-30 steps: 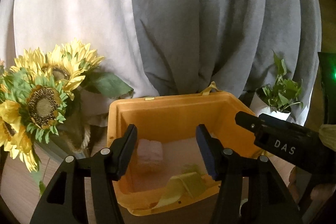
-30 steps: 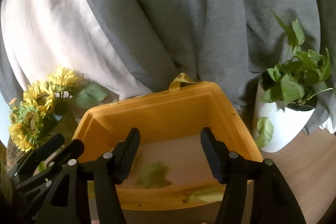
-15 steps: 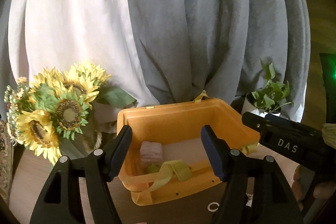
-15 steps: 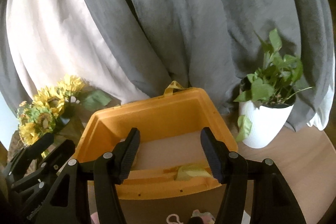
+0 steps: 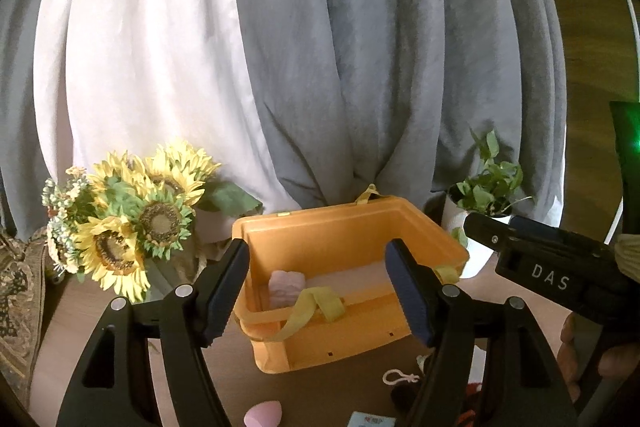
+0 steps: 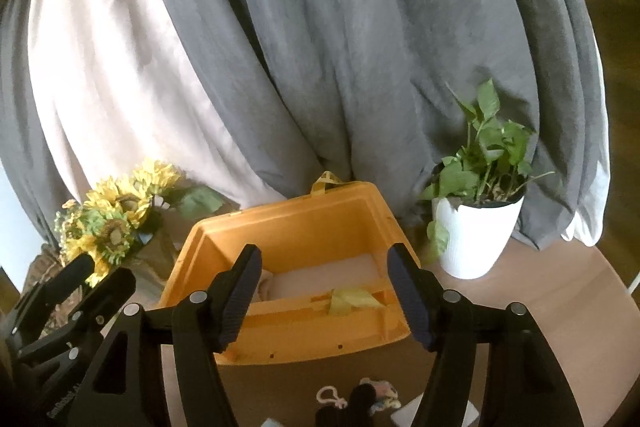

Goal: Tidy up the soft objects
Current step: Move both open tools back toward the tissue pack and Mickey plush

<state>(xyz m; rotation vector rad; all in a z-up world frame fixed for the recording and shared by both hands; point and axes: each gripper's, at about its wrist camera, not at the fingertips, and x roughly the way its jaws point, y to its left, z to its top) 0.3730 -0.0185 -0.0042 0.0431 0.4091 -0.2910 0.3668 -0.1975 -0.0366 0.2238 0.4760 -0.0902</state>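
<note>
An orange bin (image 5: 360,227) (image 6: 288,231) stands on the wooden table with a pink soft item (image 5: 286,287) inside at its left and a yellow strap (image 5: 316,303) over its front rim. My left gripper (image 5: 320,291) is open and empty, held above and in front of the bin. My right gripper (image 6: 326,293) is open and empty, likewise in front of the bin. On the table near me lie a pink soft piece (image 5: 264,415) and a small toy with a white loop (image 5: 400,377) (image 6: 372,397).
A sunflower bouquet (image 5: 132,223) (image 6: 112,215) stands left of the bin. A potted plant in a white pot (image 6: 476,219) (image 5: 484,203) stands to its right. Grey and white curtains (image 5: 320,47) hang behind. A small card (image 5: 370,419) lies at the near edge.
Both grippers have pulled back and up from the bin, which now looks smaller and farther. Small objects on the table in front have come into view. Both stay open.
</note>
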